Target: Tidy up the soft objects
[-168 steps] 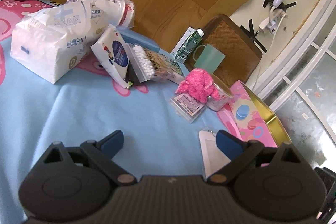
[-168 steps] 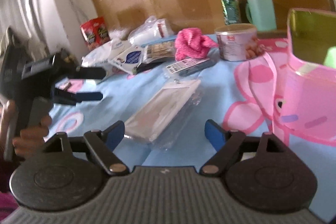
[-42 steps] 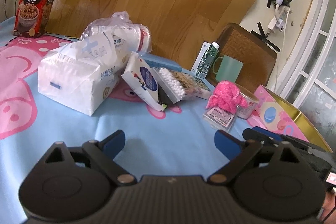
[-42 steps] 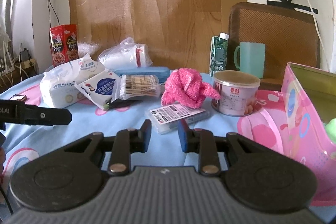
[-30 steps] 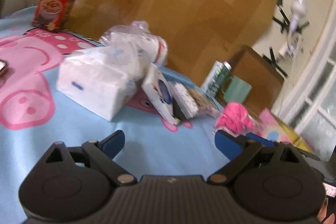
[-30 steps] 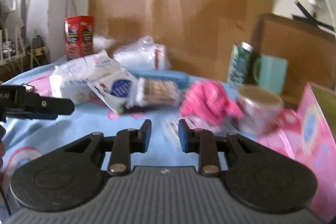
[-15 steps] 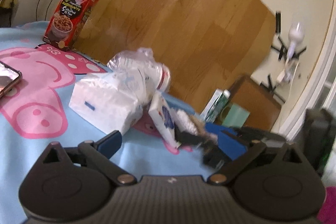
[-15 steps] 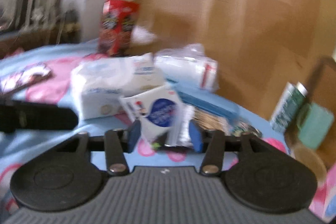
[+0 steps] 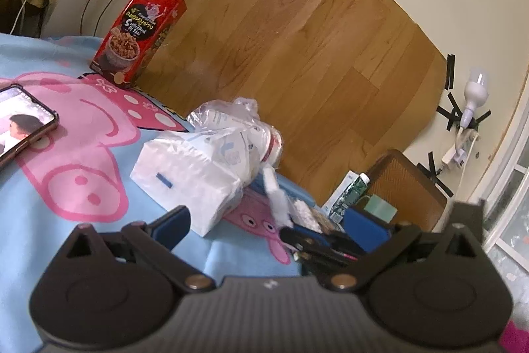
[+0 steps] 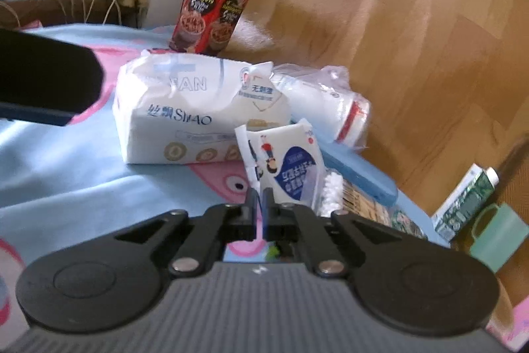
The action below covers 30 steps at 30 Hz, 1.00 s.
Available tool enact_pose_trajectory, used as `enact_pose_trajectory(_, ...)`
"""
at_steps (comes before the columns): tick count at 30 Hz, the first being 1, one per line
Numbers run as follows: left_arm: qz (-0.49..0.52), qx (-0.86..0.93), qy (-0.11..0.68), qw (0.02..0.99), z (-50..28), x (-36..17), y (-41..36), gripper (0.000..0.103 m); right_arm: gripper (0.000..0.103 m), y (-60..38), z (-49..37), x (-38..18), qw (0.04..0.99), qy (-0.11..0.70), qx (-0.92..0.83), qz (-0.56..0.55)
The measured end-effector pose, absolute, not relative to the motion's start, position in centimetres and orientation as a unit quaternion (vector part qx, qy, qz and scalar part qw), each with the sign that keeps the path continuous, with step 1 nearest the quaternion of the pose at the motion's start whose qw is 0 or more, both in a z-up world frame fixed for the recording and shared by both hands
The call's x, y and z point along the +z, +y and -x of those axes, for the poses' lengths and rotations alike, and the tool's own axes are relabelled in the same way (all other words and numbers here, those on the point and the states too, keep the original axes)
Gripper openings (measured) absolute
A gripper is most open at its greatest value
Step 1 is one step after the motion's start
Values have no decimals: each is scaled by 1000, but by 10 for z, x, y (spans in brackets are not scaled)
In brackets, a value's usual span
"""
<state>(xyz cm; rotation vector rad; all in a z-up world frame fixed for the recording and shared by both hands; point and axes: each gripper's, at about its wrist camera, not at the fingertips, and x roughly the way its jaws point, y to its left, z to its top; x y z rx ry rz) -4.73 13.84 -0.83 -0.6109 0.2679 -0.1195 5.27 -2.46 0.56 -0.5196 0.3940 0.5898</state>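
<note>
My right gripper [image 10: 260, 199] is shut on the lower edge of a small white tissue packet [image 10: 284, 161] with a blue label, which stands upright. The same packet [image 9: 276, 197] shows edge-on in the left wrist view, with the right gripper [image 9: 291, 235] below it. A large white tissue pack [image 10: 195, 114] [image 9: 195, 174] lies just behind it. A clear bag of white pads [image 10: 327, 111] [image 9: 231, 118] lies behind that. My left gripper [image 9: 267, 220] is open and empty above the blue cloth, in front of the large pack.
A cotton swab box [image 10: 357, 194], a blue flat case [image 10: 360, 174], a green carton [image 10: 463, 200] and a mint cup [image 10: 499, 234] stand to the right. A red snack box [image 9: 139, 35] and a phone [image 9: 20, 124] lie at the left. A wooden board [image 9: 297, 55] leans behind.
My right gripper has swung left from the pink cloth area, opened briefly, then shut on the small tissue packet. My left gripper has tilted up and drifted left, staying open.
</note>
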Motion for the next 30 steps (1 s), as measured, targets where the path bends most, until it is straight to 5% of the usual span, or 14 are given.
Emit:
enact_pose_trajectory(14, 303, -62, 158, 938, 39, -10, 139, 102, 7, -110, 77, 32, 858, 248, 420, 163)
enact_pose_trajectory(16, 295, -68, 167, 938, 37, -9, 136, 102, 20, -118, 80, 30, 853, 266, 427, 138)
enact_pose_trajectory(18, 293, -76, 182, 936, 34, -10, 135, 103, 60, -124, 81, 27, 860, 274, 413, 121)
enact_pose_trajectory(30, 326, -135, 262, 898, 64, -16, 134, 103, 75, -142, 81, 24, 872, 281, 395, 68)
